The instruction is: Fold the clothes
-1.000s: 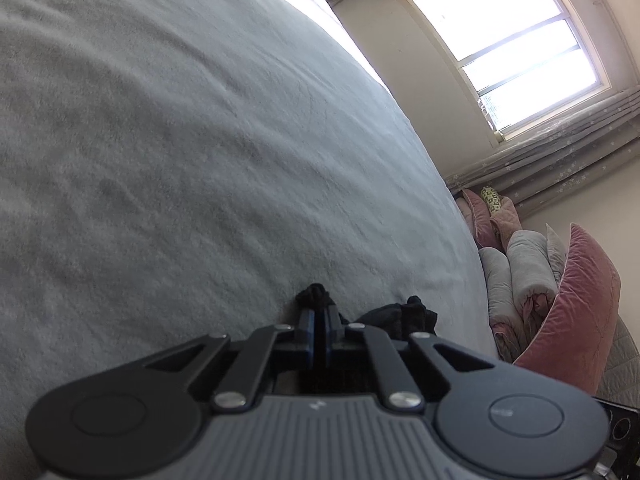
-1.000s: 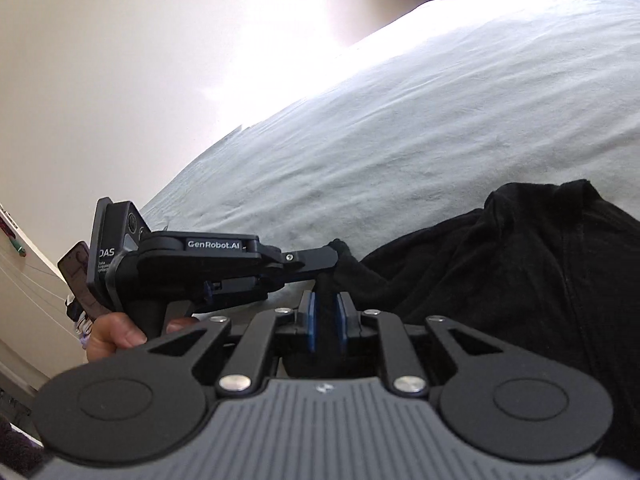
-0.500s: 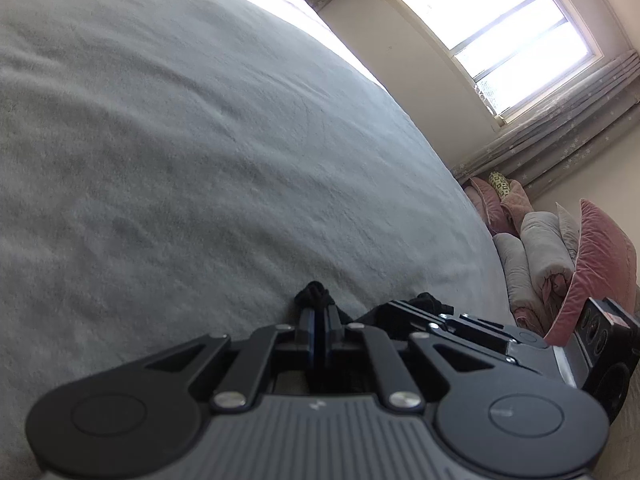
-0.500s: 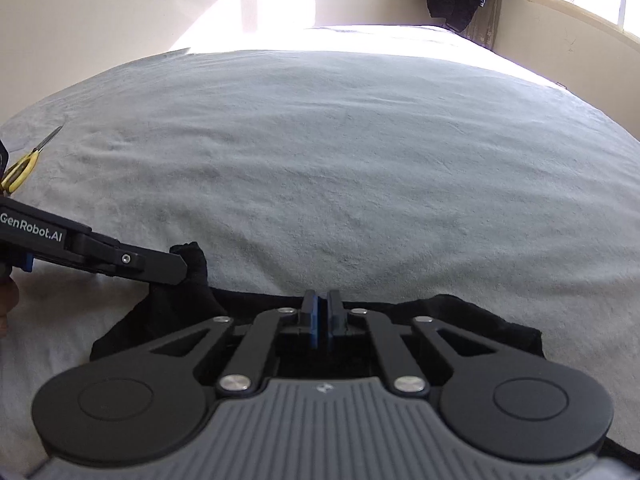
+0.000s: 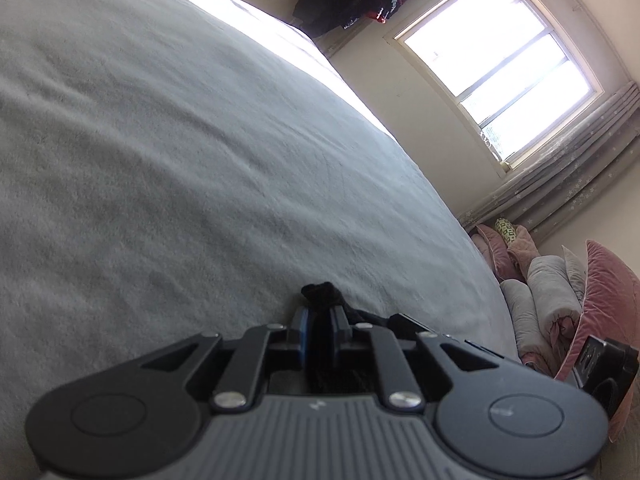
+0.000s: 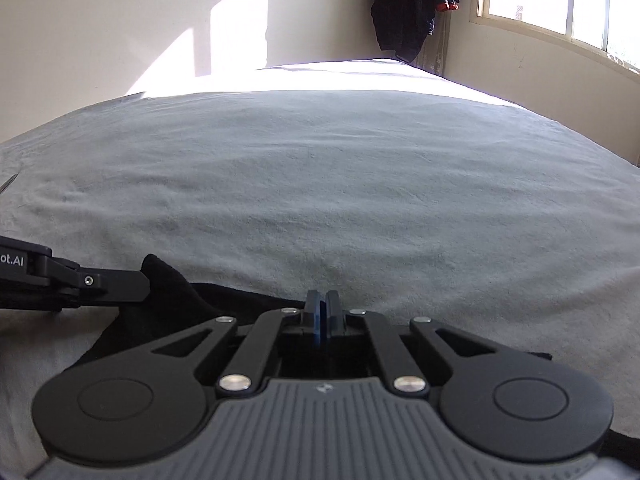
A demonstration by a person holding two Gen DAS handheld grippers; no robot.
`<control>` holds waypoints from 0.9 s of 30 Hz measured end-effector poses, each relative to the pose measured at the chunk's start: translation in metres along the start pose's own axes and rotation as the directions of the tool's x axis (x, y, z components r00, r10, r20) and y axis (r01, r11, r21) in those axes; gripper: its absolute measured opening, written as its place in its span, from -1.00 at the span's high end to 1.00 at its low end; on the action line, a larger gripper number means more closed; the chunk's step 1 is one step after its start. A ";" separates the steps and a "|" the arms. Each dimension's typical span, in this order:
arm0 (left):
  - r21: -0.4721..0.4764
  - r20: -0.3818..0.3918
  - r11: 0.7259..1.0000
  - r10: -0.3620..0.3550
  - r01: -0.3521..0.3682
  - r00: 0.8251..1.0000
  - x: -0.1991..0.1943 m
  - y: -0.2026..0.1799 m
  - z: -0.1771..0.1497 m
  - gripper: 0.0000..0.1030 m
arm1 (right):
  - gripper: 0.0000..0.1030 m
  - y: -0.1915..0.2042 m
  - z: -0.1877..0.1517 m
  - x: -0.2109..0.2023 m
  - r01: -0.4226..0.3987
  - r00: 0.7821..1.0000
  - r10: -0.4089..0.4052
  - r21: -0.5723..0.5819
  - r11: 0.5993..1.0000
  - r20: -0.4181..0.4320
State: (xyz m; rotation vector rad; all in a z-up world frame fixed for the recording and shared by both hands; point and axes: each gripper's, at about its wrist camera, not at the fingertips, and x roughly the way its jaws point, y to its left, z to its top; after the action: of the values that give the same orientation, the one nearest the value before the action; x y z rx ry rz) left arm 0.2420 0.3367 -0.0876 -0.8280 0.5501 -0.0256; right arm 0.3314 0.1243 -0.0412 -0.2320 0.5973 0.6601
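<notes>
1. The bed (image 5: 168,168) fills the left of both views, spread with a grey sheet that lies fairly smooth with faint creases.
2. At the far left edge of the right wrist view a thin metal tip (image 6: 9,182) lies on the sheet; what it belongs to cannot be told.
3. The left tongs (image 5: 320,326) sit low on the bed. Their jaws are opening, set a narrow way apart, with a bunched corner of the black garment (image 5: 320,292) between them. The cloth fills the gap and pokes out past the tips.
4. In the right wrist view the left tongs (image 6: 140,284) reach in from the left, their tips at the raised corner of the garment (image 6: 176,300), which lies flat on the near part of the bed under both tools.
5. The right tongs (image 6: 321,308) rest over the garment's far edge. Their jaws are opening but almost together, with only a slit between the blue pads. Whether cloth is caught in that slit cannot be told.
6. Dark clothes (image 6: 412,8) hang in the far corner of the room.
7. A window (image 5: 496,64) stands bright on the right, with pale curtains (image 5: 568,184) beside it.
8. Pink and grey cushions (image 5: 560,292) are heaped beyond the bed's right edge.
</notes>
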 end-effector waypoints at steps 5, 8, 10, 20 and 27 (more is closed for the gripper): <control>-0.004 0.024 1.000 -0.013 0.013 1.000 0.003 -0.001 0.001 0.44 | -0.06 -0.034 0.003 -0.034 0.050 0.996 -0.055 0.064 0.997 0.071; 0.007 0.027 1.000 -0.001 0.000 1.000 0.008 -0.003 0.000 0.50 | -0.12 -0.060 -0.003 -0.038 0.102 0.993 -0.107 0.099 0.990 0.041; 0.007 0.014 1.000 0.016 -0.016 1.000 0.009 0.000 0.000 0.93 | -0.10 -0.070 -0.009 -0.034 0.103 0.994 -0.106 0.115 0.988 0.016; 0.069 0.124 0.997 0.017 -0.025 0.992 -0.010 -0.004 0.004 0.96 | 0.93 -0.071 -0.020 -0.017 0.093 0.995 -0.098 0.148 0.985 0.031; 0.103 0.147 0.992 0.060 -0.076 0.987 -0.008 -0.001 0.007 0.93 | 0.94 -0.074 -0.014 -0.008 0.177 0.982 -0.185 0.151 0.973 0.043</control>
State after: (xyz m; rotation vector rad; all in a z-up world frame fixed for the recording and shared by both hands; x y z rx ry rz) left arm 0.2383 0.3431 -0.0796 -0.6990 0.4371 0.0661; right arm 0.3673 0.0578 -0.0466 -0.1278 0.5603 0.4430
